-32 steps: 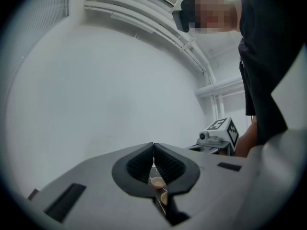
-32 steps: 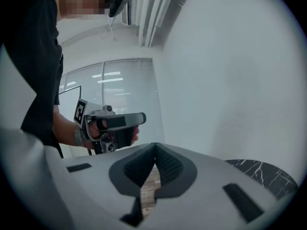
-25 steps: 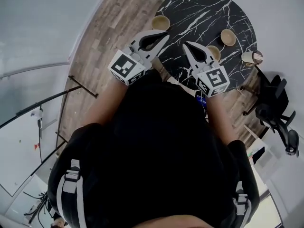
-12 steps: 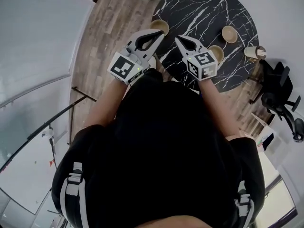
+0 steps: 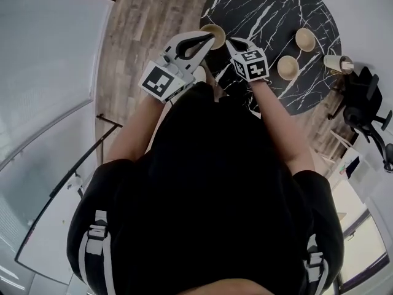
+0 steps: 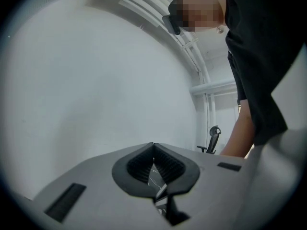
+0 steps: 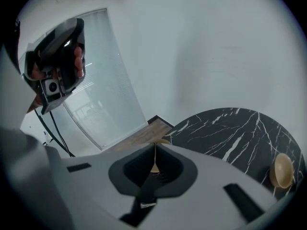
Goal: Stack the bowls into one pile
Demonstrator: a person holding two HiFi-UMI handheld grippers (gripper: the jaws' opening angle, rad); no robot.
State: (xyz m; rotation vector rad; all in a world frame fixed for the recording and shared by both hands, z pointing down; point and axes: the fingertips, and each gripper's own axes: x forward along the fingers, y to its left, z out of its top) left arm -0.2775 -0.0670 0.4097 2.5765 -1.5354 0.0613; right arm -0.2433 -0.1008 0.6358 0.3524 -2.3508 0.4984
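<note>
Person: in a black top, seen from above, filling the near part of the head view, both forearms stretched toward the table.
Floor (image 5: 138, 35): wood planks, to the left of the table.
Table (image 5: 270, 11): round, black marble with white veins, at the far right.
Office chair (image 5: 363, 100): black, just off the table's right edge.
Left gripper (image 5: 207, 40): over the table's left edge, its jaws together at the tips with nothing clamped; the tips are just beside the left bowl's rim, and I cannot tell whether they touch it.
Right gripper (image 5: 231, 43): just right of the left gripper and tilted downward, its jaws together and holding nothing; its own view shows a bit of tan bowl beyond the tips.
Left bowl (image 5: 213, 35): tan, upright, alone on the table's left edge, next to both gripper tips.
Far right bowl (image 5: 305, 39): tan, upright, well apart from the left one.
Near right bowl (image 5: 287, 67): tan, upright, close beside the far right bowl but not stacked with it.
Paper cup (image 5: 336, 61): at the table's right edge, beyond the two right bowls.
</note>
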